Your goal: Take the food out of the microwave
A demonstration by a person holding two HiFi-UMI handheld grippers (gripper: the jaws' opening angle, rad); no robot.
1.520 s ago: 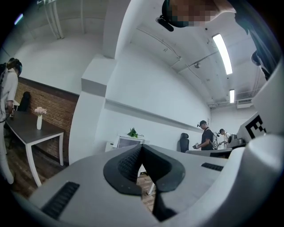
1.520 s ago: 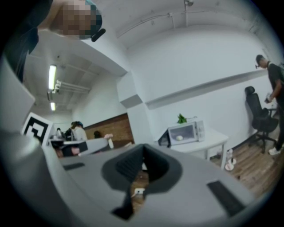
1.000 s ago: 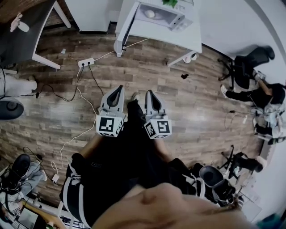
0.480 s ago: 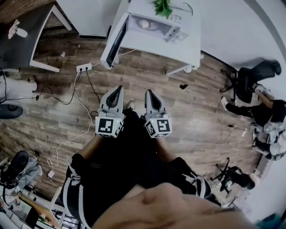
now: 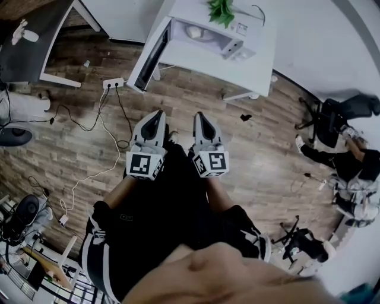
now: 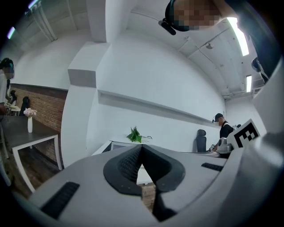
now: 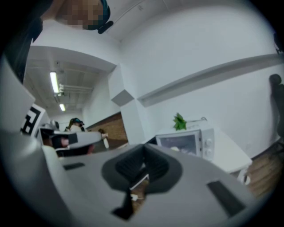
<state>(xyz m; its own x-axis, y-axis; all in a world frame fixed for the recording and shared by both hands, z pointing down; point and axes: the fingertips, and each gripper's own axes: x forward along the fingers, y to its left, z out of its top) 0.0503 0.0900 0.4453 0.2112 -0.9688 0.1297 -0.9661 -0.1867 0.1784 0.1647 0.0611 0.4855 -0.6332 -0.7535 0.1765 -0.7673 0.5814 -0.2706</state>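
The head view is looking steeply down from above, and both gripper views are looking nearly level, all three sharing the far-off plant [image 5: 221,10] atop the microwave [image 5: 205,32].

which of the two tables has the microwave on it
The white table ahead, with the open-doored microwave and a plant; the dark table at left bears a small vase.

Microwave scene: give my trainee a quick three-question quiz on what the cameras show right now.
1. True or false: the microwave has its door swung open.
2. What sits on top of the microwave? A) a green plant B) a kettle C) stacked plates
3. Fill in: the left gripper and the right gripper both have their jaws ____, with nothing held.
Key: 1 true; 2 A; 3 shut.
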